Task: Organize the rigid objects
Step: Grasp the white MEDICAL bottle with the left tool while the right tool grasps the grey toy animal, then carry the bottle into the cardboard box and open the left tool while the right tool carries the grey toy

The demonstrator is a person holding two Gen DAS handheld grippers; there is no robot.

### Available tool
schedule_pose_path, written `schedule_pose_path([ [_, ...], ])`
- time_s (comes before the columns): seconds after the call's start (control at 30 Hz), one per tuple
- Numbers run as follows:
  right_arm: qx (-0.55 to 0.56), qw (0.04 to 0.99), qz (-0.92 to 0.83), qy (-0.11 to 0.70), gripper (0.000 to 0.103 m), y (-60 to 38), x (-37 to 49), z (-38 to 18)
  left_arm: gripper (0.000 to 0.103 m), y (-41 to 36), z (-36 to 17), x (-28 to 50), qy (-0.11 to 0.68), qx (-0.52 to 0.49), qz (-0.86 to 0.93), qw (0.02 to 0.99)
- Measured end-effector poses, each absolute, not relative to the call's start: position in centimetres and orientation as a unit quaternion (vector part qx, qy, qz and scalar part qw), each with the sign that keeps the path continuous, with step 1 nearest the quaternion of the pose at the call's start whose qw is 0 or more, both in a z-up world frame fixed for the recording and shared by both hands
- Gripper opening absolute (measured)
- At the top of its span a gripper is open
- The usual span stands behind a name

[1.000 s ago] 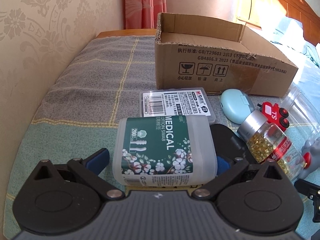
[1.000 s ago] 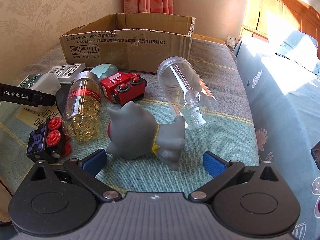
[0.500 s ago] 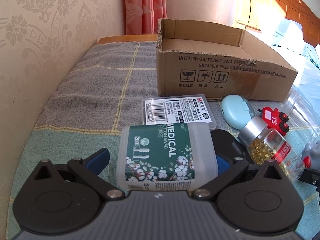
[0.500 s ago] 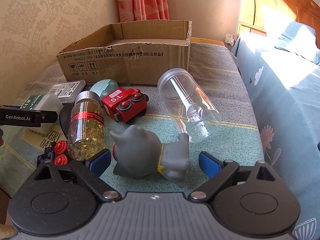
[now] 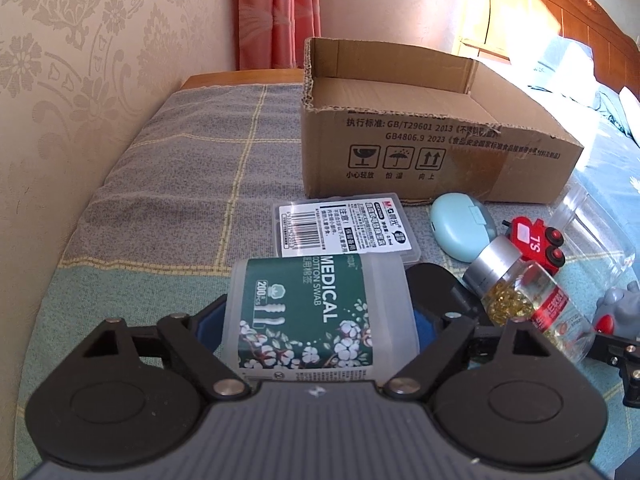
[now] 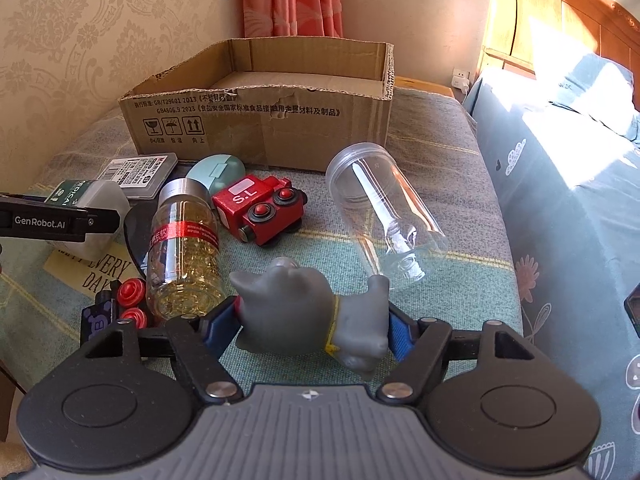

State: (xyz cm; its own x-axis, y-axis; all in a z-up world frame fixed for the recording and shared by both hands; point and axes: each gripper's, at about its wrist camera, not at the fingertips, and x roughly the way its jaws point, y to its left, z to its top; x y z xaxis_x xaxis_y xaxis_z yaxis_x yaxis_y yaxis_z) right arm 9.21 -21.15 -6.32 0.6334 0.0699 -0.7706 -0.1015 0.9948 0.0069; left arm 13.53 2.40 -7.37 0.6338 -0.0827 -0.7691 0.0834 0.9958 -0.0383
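Observation:
A translucent cotton swab box (image 5: 320, 312) with a green label lies on the blanket in the left wrist view. My left gripper (image 5: 316, 322) has its blue pads against both sides of the box, and its jaws are closing. In the right wrist view a grey rubber animal toy (image 6: 296, 316) lies on its side. My right gripper (image 6: 310, 326) is closing too, with its pads touching the toy's head and rear. An open cardboard box (image 6: 260, 128) stands behind everything, apart from both grippers.
Between the grippers lie a capsule bottle (image 6: 182, 248), a red toy train (image 6: 256, 208), a mint case (image 6: 216, 168), a labelled flat case (image 5: 344, 228) and a black toy with red knobs (image 6: 116, 308). A clear jar (image 6: 384, 216) lies at the right. Beyond it is a bed (image 6: 560, 200).
Both grippers have narrowed from wide open until their pads meet the swab box and the grey toy. The right gripper edged forward over the toy. The left one stayed put.

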Motion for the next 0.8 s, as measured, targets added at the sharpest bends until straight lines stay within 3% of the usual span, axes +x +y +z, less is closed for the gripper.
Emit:
schedule_pose_path([
  [0.53, -0.069, 0.896, 0.076, 0.432, 0.078, -21.1, 9.5, -2.6, 0.083, 3.3, -5.7, 13.2, 0.455, 0.048, -0.076, 0.886],
  [0.8, -0.079, 0.896, 0.109, 0.423, 0.078, -21.2, 10.2, -0.5, 0.083, 2.9, -1.6, 12.2, 0.420, 0.045, -0.094, 0.902],
])
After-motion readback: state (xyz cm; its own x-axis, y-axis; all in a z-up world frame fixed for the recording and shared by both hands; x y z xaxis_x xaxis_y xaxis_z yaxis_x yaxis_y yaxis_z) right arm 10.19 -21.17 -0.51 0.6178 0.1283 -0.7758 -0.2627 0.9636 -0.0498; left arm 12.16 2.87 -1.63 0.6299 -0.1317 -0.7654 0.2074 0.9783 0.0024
